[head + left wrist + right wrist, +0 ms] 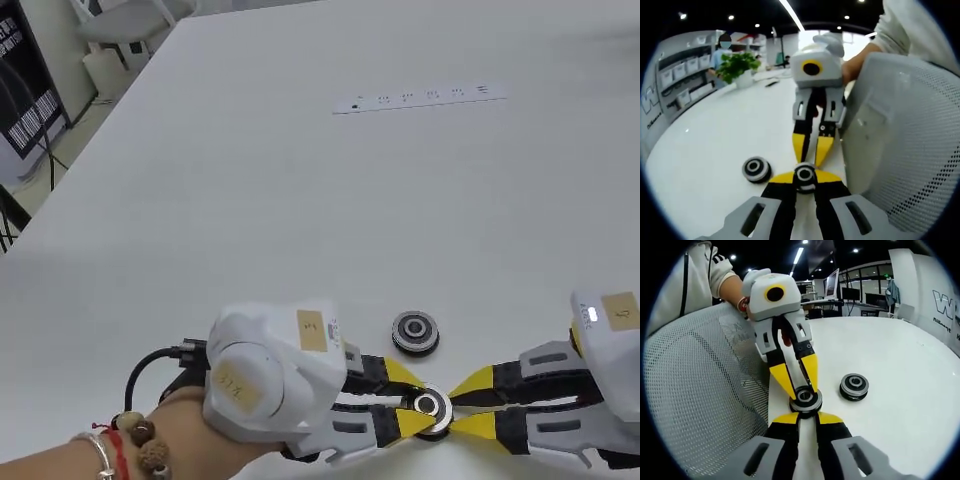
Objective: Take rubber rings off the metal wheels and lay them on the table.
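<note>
Silver-hubbed, black-ringed wheel [430, 406], lower centre, pinched by left gripper [412, 402] and apparently right gripper [463, 406]; yellow tips hide its edges.

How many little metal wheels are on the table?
2. The pinched wheel sits between the left gripper and right gripper tips; the loose wheel lies on the table just beyond them. None seems hidden.

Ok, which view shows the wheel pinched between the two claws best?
The right gripper view: the gripped wheel is large, its dark ring and metal hub distinct. The left gripper view shows it close but blurrier. The head view shows it small and partly covered.
</note>
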The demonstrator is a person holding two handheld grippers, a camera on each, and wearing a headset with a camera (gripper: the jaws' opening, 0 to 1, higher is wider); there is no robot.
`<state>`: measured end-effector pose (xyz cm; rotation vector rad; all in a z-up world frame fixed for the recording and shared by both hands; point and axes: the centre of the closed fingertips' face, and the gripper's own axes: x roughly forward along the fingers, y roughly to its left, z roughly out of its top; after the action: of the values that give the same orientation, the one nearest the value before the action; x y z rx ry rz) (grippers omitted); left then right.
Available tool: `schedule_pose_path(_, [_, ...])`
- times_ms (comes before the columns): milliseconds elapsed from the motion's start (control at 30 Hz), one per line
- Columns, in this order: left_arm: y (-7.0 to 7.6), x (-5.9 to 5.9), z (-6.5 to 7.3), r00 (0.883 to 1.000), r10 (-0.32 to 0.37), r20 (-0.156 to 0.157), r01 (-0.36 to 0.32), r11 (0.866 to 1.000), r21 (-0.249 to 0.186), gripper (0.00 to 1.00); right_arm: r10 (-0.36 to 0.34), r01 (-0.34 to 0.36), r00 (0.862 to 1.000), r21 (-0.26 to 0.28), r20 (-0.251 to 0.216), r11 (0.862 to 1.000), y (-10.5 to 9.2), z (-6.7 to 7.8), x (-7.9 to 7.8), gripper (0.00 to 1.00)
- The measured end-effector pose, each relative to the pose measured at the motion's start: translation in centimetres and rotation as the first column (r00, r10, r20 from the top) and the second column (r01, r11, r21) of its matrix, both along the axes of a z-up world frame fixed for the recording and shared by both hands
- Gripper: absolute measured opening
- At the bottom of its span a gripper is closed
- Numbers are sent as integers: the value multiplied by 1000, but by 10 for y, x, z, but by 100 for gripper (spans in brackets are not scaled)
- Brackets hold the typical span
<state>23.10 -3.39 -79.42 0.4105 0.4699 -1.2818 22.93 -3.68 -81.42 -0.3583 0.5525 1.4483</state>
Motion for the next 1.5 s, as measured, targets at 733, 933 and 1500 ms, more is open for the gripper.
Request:
schedule_pose_path(733, [-1, 2, -1, 1000, 7, 22, -7, 1000, 7, 13, -105, 105, 995, -42, 4, 994, -6, -3, 13, 0])
schedule_pose_path(933, [0, 4, -1, 999, 10, 33, -11, 1000, 13, 13, -134, 134, 991, -35, 0, 990, -7, -3, 17, 0])
schedule_pose_path(1500, [1, 5, -1, 999, 19, 42, -20, 1000, 22, 13, -132, 134, 990, -51, 53, 990, -6, -2, 22, 0])
